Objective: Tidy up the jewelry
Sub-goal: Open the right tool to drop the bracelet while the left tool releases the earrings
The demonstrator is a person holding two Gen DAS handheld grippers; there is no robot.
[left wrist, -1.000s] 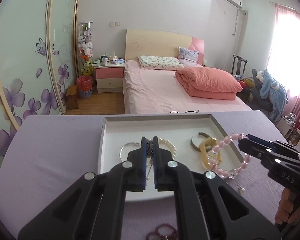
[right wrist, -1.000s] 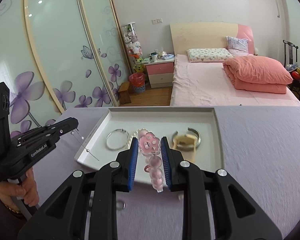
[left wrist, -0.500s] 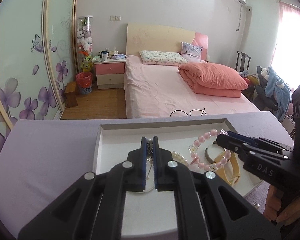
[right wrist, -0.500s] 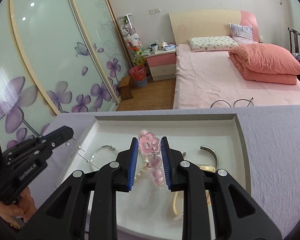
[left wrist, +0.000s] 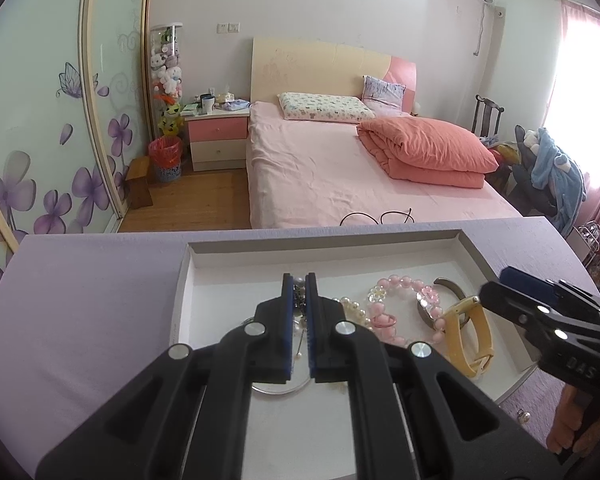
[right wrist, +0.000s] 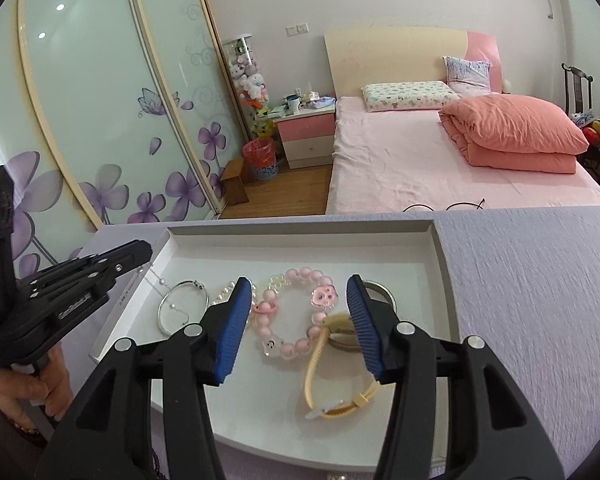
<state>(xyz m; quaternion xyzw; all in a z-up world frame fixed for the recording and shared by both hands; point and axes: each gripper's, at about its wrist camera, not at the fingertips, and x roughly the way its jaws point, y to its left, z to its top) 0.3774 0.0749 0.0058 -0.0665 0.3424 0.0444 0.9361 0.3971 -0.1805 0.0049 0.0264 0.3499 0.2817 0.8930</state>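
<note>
Pink beads lie free on the tray's white floor: the bracelet [right wrist: 296,312] rests between the spread pads of your right hand-held gripper [right wrist: 296,322], whose jaws have just been opening, and neither pad presses on it. So that piece counts as delivered.

Your left hand-held gripper [left wrist: 299,320] is clenched on a thin chain [left wrist: 299,304] with small pearls; in the right wrist view the strand hangs from its tip over the tray's left rim, so it is not yet set down.

As far as the pictures show, the tidying looks well along. The tray [right wrist: 300,228] sits on the lilac bench [right wrist: 540,280], and it holds:
- a silver bangle [right wrist: 183,307] at the left
- a pearl strand [right wrist: 226,294] just beside it, partly hidden by your right pad
- the pink bracelet in the middle
- a metal cuff [right wrist: 374,292] behind the right pad
- a yellow watch [right wrist: 332,368], its strap running toward the near rim, touching both bracelet and cuff

Things crowd toward the middle and right; the far strip of the tray is bare.

What seems left: lower the chain into the tray and let go of it. At least two pieces lie outside. A dark beaded item [right wrist: 156,462] shows at the near edge of the bench in the right wrist view, and a small stud-like thing [left wrist: 521,416] lies on the bench by the tray's right corner. I cannot tell what either is exactly.
</note>
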